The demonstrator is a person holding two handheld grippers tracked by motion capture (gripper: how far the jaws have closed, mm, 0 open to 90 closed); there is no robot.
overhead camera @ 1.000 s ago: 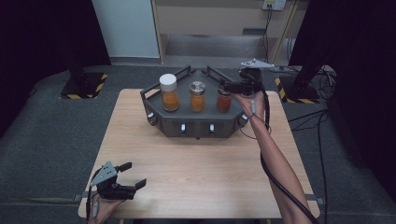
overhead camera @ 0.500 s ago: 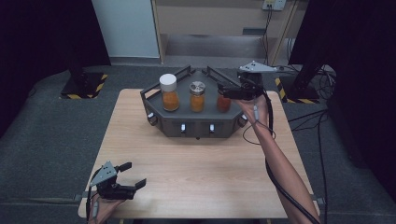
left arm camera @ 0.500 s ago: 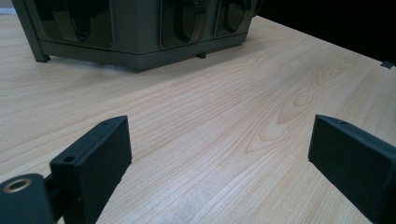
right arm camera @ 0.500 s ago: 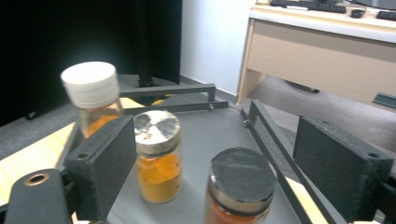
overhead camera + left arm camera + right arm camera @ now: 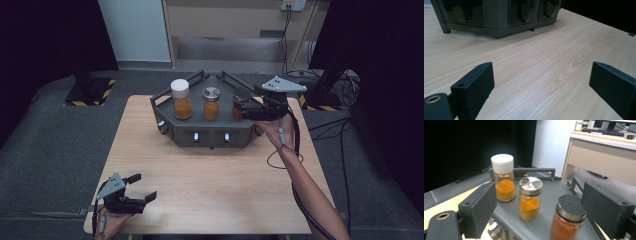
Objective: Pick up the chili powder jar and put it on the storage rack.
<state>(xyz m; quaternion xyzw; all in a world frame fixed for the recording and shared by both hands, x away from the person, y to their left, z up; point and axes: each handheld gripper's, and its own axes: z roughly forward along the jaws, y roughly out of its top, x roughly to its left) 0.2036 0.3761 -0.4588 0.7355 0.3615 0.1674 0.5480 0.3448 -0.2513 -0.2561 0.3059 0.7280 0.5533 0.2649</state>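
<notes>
Right gripper [image 5: 241, 109] open — seemingly beside jar [image 5: 241, 103].

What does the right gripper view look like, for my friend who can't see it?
The right claw stands open in front of three spice jars on a grey stand. Nearest is a dark-lidded jar of red-orange powder, then a silver-lidded jar and a white-capped jar, both holding orange powder.

Dark-lidded jar [image 5: 568, 220] base cut off by right gripper view's bottom edge; grey stand [image 5: 496, 17] top cropped in left gripper view.
</notes>
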